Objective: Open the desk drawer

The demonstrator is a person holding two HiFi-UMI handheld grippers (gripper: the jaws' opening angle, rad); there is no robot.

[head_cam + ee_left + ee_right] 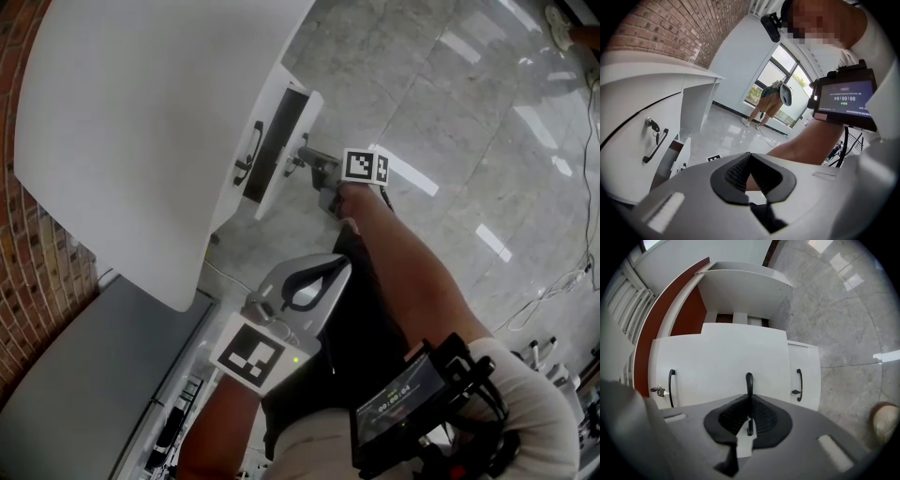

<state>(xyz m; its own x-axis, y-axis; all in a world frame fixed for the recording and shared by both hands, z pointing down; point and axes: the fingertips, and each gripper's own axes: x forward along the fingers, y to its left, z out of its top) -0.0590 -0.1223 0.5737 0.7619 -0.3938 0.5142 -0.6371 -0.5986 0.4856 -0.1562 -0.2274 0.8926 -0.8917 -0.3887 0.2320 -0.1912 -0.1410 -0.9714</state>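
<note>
Three handles: black bars, each upright on a white drawer front in the right gripper view: left handle (671, 387), middle handle (749, 380), right handle (799, 384).
Desk drawer (740, 352): the middle front, standing forward of its two neighbours. In the head view a dark gap shows behind it, under the white desk (122, 141).
Right gripper (749, 420): jaws almost together, pads pinching the middle handle.
Left gripper (751, 177): jaws together with nothing in them (only the person's forearm shows beyond). It is held low, well apart from the drawers.
One key (658, 391): hanging in a lock just beside the left handle.
Two marker cubes: one on the right gripper (366, 166) and one on the left (251, 354). Both show black-and-white squares, no letters.
One wrist screen (846, 97): white digits that seem to read 00:00:04; the small print under them is too fine to read.
</note>
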